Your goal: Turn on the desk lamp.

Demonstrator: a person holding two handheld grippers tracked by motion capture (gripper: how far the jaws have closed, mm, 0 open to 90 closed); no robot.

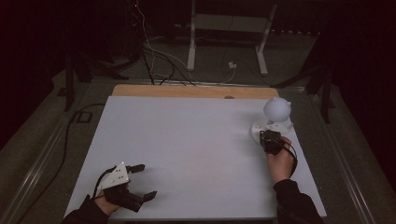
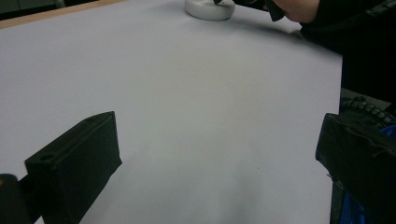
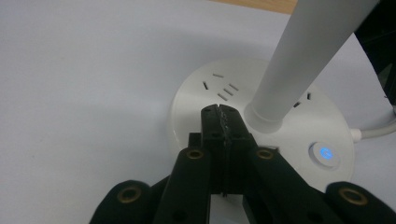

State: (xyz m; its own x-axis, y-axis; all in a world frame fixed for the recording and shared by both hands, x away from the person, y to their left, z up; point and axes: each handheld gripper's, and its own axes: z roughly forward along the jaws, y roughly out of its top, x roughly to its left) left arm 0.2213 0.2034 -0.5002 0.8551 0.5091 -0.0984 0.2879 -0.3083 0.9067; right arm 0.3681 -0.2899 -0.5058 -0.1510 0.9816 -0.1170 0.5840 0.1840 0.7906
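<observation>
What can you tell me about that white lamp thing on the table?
The lamp looks like smooth white plastic: a round globe head on a slanted stem rising from a flat round base with socket slots and a button glowing blue. It stands near the table's far right; a white cable leaves it. The shut right gripper reaches over the base.

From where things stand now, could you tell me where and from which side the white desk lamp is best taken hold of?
Grip the white desk lamp's slanted round stem just above its collar, coming from the person's side, where the right tongs already sit shut over the round white base. The stem looks slim enough to fit between open jaws. The base looks too broad and flat, and the ball-shaped head too round.
</observation>
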